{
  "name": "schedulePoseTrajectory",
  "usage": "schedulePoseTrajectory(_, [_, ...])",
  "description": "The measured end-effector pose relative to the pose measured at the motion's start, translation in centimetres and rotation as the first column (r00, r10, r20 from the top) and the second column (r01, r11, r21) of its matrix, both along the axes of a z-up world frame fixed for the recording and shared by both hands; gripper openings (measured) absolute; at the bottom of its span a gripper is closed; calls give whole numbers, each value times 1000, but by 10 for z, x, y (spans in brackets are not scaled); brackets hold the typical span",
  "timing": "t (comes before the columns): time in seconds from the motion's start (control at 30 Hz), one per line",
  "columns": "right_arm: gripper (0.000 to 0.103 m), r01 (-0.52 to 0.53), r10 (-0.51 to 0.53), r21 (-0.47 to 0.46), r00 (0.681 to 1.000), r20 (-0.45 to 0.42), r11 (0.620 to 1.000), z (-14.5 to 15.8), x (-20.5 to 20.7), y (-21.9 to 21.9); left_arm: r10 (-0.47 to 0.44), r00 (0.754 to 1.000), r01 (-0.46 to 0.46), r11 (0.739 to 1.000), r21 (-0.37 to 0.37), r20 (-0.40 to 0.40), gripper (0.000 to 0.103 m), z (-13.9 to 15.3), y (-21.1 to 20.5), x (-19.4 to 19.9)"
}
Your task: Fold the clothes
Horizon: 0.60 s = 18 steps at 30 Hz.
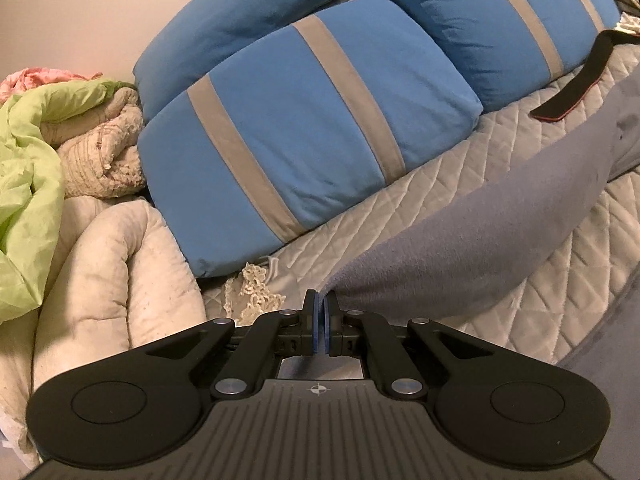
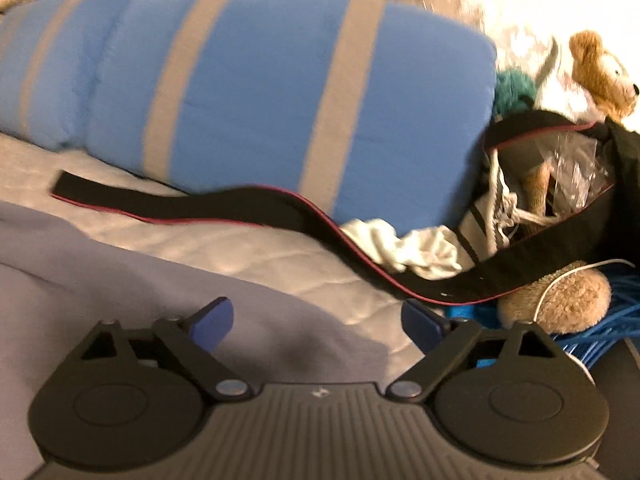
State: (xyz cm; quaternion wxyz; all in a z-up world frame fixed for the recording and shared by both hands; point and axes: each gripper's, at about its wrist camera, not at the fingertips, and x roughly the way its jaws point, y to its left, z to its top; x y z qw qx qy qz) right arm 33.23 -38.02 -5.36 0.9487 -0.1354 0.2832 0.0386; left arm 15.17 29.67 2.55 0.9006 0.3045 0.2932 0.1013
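Left tongs (image 1: 322,312) pinch the grey garment (image 1: 460,236); right tongs (image 2: 316,320), blurred, seemingly spread empty.

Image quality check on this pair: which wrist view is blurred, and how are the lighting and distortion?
Left wrist view: sharp, warm dim light, fisheye bending the striped blue pillows; left gripper crisp on the grey garment. Right wrist view: motion-blurred throughout, black strap and pillow edges smeared; open right gripper somewhat clearer.

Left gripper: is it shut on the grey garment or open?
Shut on it. The left gripper has its blue pads pressed together, pinching an edge of the grey garment, which stretches away from the jaws.
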Motion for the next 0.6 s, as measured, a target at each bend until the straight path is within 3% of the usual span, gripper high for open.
schedulePoseTrajectory(0.37, [76,-67,94,139,975,-201,988,-36,54,-31,28,999,-28,999,-24,-19,3,-18,15,10])
schedulePoseTrajectory(0.43, [56,-80,118,169,965,-232,982,-42,61,-36,35,999,-35,999,-33,-20,3,-20,17,12])
schedulePoseTrajectory(0.5, [15,-110,141,147,964,-225,983,-39,55,-29,39,999,-40,999,-27,-18,3,-21,17,14])
schedulePoseTrajectory(0.53, [3,-125,153,135,963,-220,983,-37,51,-26,42,999,-42,999,-23,-16,3,-21,17,15])
schedulePoseTrajectory(0.6, [3,-129,141,84,975,-169,988,-30,41,-20,46,999,-46,999,-22,-6,3,-18,18,16])
